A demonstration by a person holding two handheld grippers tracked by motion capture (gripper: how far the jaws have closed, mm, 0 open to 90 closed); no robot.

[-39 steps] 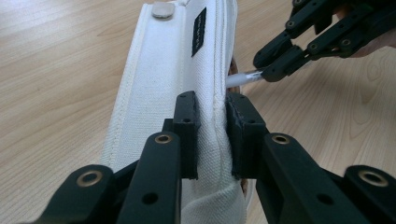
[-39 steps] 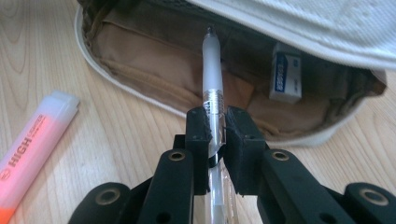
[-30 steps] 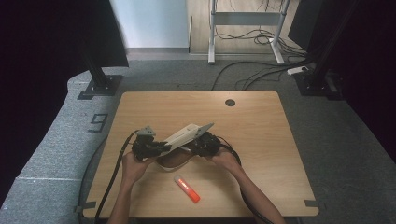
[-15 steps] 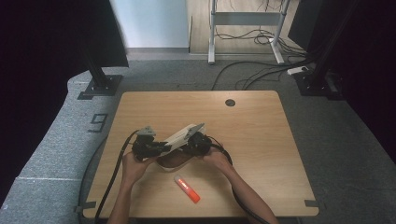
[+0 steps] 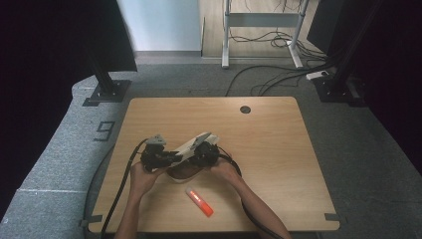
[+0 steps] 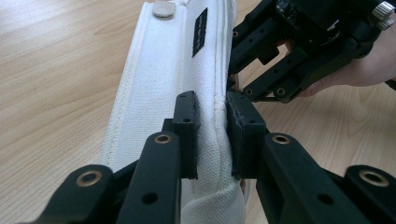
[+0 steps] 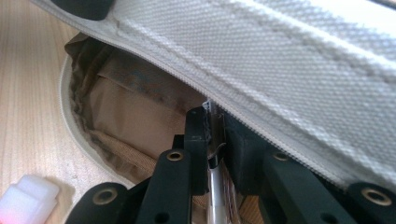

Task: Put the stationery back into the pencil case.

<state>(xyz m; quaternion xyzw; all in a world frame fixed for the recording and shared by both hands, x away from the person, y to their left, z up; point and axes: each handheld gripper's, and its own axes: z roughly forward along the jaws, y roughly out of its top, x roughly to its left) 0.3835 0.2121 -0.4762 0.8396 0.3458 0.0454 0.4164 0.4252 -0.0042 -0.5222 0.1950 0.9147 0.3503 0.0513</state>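
Both handheld tools were matte black: the left gripper (image 6: 212,135) had boxy rubber-faced pads on flat linkage bars pinned with brass-ringed rivets, and the right gripper (image 7: 215,144) was built alike. A thick black cable (image 5: 119,194) trailed from each toward the tabletop's near edge. The forearms were bare, without sleeves.

The high view is evenly lit from above: the wooden table (image 5: 278,149) is bright and clear, while the picture's left and right edges fall into near-black. Shadows under the hands are soft and short. In the left gripper view the white canvas pouch (image 6: 168,84) is sharp at mid-distance, with the nearest black parts slightly soft. The right gripper view is close and blurred along its top edge; the pouch's brown inside sits in shade.
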